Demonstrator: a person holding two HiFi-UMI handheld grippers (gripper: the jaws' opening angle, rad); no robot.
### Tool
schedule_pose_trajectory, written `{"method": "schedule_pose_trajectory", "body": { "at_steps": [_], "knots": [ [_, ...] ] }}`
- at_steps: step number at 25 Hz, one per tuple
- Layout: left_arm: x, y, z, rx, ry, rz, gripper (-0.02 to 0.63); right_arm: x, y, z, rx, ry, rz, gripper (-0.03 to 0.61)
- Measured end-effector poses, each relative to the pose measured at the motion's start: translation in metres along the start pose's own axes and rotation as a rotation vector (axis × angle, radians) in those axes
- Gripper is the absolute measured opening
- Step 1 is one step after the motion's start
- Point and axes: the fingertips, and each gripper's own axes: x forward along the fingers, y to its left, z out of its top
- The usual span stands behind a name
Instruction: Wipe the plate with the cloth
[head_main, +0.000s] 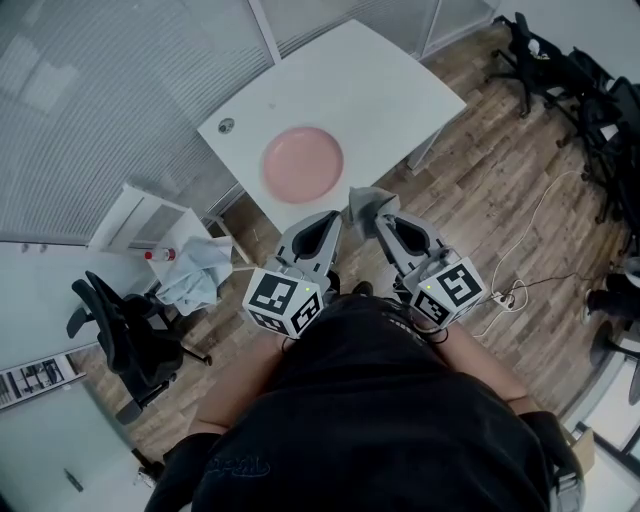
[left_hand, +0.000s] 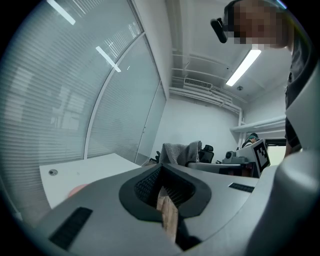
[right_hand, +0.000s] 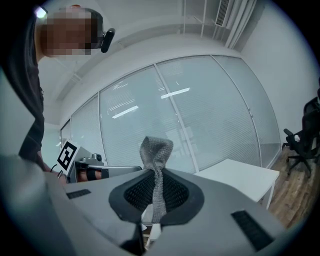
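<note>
The white counter (head_main: 380, 80) stands just ahead of the person, one corner turned towards them. The only task item on it is the pink plate (head_main: 303, 163), lying flat close to the nearer edge. The plate looks shallow, smooth and rigid. I can't tell whether it is ceramic or plastic, so I'd treat it as breakable. On that slick top I'd expect it to skate under a firm wipe. A steadying press on its rim, away from the patch being wiped, seems the sensible place to hold it.

Both grippers hang low in front of the person's body, short of the counter and well apart from the plate. The left gripper (head_main: 322, 225) has its jaws pressed together with nothing between them, so it is free to do that steadying. The right gripper (head_main: 388, 222) has its jaws clamped on the cloth (head_main: 368, 203), a grey open-knit rag. The cloth is pinched into a narrow strand, with a bunched tuft standing out past the tips. It looks light, limp and soft and should fold and drag easily. Only that tuft is free, so I'd judge it needs pressing flat onto the plate to wipe much.
</note>
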Motion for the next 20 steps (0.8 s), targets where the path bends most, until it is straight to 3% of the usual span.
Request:
{"method": "schedule_pose_trajectory", "body": {
  "at_steps": [13,20],
  "knots": [
    [-0.005,0.091,0.027,-0.008,-0.011,0.012,0.017,0.094,0.008,0.006,-0.007,0.029,0.006,0.035],
    [-0.006,0.141,0.052,0.005,-0.006,-0.037,0.017,0.152,0.016,0.013,0.006,0.026,-0.015,0.035]
  ]
}}
